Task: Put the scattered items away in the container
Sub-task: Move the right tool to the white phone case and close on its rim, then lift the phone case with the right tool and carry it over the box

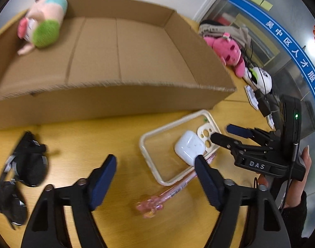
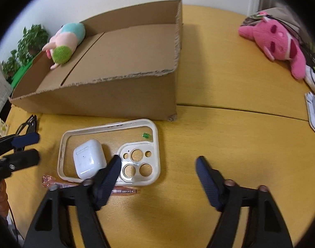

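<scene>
Fingers (image 1: pixel 107 177) of the left gripper (image 1: pixel 155 177) stand apart over the yellow bench (image 1: pixel 85 140), grasping nothing; the bare bench shows between them. Using the cardboard box (image 1: pixel 116 101) as the landmark: a phone case (image 1: pixel 157 144) lies flat in front of its right half, with a white earbud case (image 1: pixel 189 146) resting inside the frame. A pink pen (image 1: pixel 170 192) pokes out from under the phone case on the side away from the box. Black sunglasses (image 1: pixel 23 171) lie in front of the box's left end. A pastel plush toy (image 1: pixel 43 20) sits inside the box, in its far left corner. A pink plush (image 1: pixel 227 51) lies to the right of the box.

Seen from the right wrist, the right gripper (image 2: pixel 158 174) is also released, its left finger (image 2: pixel 110 175) overlapping the phone case (image 2: pixel 153 150), just beside the earbud case (image 2: pixel 88 159). The box (image 2: pixel 116 101) stands behind them, the pen (image 2: pixel 124 191) in front. The left gripper (image 2: pixel 36 147) enters at the left edge.
</scene>
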A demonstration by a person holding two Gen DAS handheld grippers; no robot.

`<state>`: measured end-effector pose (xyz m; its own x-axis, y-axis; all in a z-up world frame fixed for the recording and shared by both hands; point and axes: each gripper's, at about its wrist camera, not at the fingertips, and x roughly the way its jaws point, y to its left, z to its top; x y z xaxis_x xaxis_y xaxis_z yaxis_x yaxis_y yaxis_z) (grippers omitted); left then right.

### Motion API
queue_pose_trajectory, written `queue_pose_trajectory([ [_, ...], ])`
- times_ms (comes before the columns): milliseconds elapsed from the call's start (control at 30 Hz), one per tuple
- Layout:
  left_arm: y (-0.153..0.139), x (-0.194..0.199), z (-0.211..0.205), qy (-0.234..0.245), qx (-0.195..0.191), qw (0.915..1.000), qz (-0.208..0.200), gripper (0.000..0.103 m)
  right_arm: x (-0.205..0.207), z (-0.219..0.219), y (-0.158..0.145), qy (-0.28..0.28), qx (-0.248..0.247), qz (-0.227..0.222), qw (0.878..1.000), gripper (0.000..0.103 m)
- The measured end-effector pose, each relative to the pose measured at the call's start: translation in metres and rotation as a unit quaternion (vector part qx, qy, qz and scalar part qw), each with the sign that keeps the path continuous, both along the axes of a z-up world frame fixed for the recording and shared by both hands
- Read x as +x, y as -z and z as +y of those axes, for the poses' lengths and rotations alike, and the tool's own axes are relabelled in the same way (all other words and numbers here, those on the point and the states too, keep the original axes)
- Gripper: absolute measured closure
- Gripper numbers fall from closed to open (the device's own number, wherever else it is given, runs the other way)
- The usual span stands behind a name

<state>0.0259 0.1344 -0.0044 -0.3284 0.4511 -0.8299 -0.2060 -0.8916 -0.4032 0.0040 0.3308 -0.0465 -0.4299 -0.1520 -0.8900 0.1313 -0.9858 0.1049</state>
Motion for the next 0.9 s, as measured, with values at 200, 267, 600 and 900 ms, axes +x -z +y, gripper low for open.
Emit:
queue_pose_trajectory([
  [200, 0.012, -0.006, 0.011, 0.010, -0.011, 0.9998, -0.015, 0.065, -0.001, -0.006, 0.004, -0.017, 0.029, 0.002, 0.999, 0.054],
  [267, 0.014, -0.008, 0.010, 0.006, -0.016, 0.9997, -0.018, 0.080, 0.001, -0.006, 0.003, -0.021, 0.017, 0.001, 1.000, 0.079],
  [600, 0.011, -0.007, -0.002, -0.008, -0.021, 0.9997, -0.004, 0.094, 0.014, -0.002, 0.000, 0.003, 0.009, 0.009, 1.000, 0.098],
  [900, -0.045, 0.010, -0.016, -0.018, -0.027, 0.9940, 0.105, 0.096, 0.038, -0.014, -0.043, 0.009, -0.011, 0.099, 0.995, 0.098],
])
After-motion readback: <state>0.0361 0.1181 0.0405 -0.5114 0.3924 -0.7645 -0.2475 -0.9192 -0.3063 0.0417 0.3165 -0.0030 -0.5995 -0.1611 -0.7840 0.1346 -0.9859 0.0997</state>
